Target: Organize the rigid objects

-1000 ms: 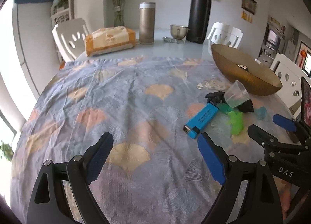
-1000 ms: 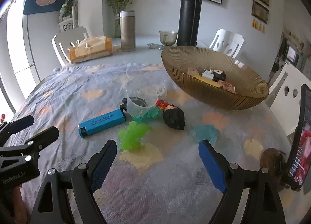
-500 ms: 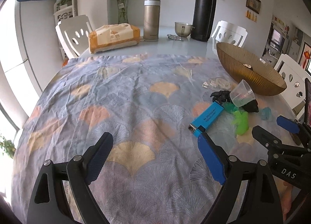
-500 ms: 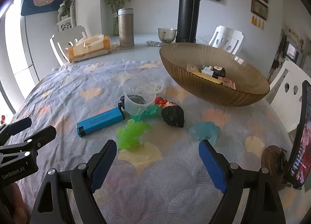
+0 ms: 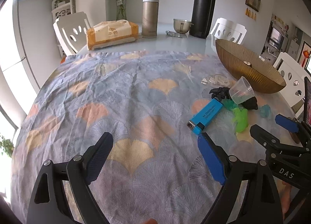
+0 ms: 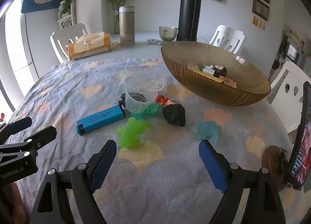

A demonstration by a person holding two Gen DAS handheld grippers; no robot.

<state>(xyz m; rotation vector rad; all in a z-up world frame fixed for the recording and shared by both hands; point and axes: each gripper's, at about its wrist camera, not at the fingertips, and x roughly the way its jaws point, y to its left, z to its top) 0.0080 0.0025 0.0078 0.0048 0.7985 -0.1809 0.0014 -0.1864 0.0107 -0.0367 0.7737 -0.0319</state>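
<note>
Right gripper (image 6: 156, 157), jaws wide and empty, hovers near a green toy (image 6: 132, 132); best centre over it, then close gently.

Your table (image 6: 140, 52) carries a fan-patterned cloth (image 6: 64, 87). On the cloth you have a blue lighter (image 6: 101, 120), a tipped clear plastic cup (image 6: 140, 97), green (image 6: 132, 132) and pale blue (image 6: 206, 130) translucent figures, a dark-haired doll (image 6: 173, 112) and a ribbed amber bowl (image 6: 194, 85). Beyond the cloth stand a tissue pack (image 6: 89, 46), a tan flask (image 6: 127, 26) and a black thermos (image 6: 189, 11).
</note>
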